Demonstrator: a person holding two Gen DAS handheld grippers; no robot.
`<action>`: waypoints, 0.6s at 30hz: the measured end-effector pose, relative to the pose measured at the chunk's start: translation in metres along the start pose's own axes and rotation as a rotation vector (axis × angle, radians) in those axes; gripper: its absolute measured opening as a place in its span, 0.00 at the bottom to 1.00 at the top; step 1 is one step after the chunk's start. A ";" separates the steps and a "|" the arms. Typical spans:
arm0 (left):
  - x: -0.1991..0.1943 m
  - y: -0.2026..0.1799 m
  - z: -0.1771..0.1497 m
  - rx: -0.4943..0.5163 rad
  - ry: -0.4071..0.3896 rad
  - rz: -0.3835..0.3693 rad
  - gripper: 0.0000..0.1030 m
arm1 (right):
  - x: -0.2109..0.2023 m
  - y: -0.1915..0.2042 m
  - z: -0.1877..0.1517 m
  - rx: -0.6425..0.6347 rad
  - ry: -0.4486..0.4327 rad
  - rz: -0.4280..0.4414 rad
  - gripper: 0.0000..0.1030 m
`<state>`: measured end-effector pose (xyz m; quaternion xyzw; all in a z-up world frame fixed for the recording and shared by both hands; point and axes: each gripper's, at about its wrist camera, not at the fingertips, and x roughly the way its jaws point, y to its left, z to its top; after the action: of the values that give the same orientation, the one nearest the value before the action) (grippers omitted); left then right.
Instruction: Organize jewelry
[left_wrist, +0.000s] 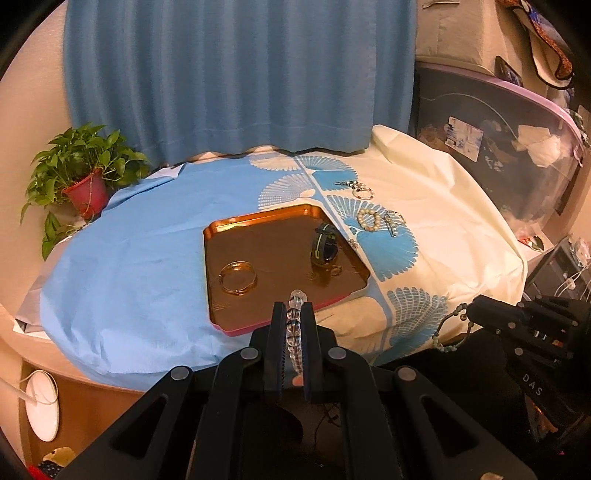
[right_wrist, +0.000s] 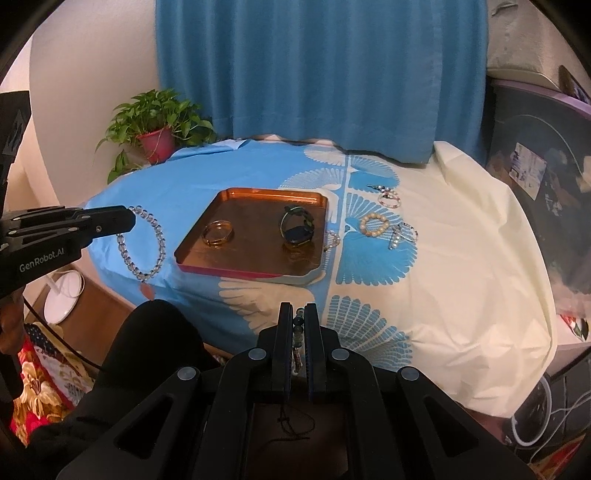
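Clear bead bracelet (right_wrist: 142, 245) hangs clamped in your left gripper (left_wrist: 294, 308); green bead bracelet (left_wrist: 448, 326) is pinched in your right gripper (right_wrist: 299, 312), short of the tray (right_wrist: 229, 275).

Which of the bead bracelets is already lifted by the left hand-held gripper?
The clear glass bead bracelet, hanging from the left hand-held gripper left of the tray. The cream pearl bracelet lies on the cloth instead.

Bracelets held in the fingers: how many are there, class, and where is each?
2. A clear bead bracelet hangs from the left gripper, near the tray's left side; a green bead bracelet is pinched in the right gripper, right of the tray.
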<state>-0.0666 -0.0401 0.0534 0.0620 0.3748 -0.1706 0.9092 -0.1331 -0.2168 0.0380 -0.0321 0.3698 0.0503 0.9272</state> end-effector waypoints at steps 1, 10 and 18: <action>0.002 0.001 0.000 -0.002 0.001 -0.001 0.05 | 0.002 0.002 0.001 -0.003 0.002 0.001 0.06; 0.023 0.026 0.004 -0.031 0.019 -0.007 0.05 | 0.030 0.021 0.020 -0.043 0.023 0.012 0.06; 0.052 0.057 0.023 -0.079 0.032 -0.020 0.05 | 0.067 0.038 0.050 -0.074 0.029 0.038 0.06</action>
<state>0.0036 -0.0067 0.0325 0.0252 0.3962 -0.1639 0.9031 -0.0553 -0.1694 0.0268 -0.0604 0.3817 0.0810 0.9187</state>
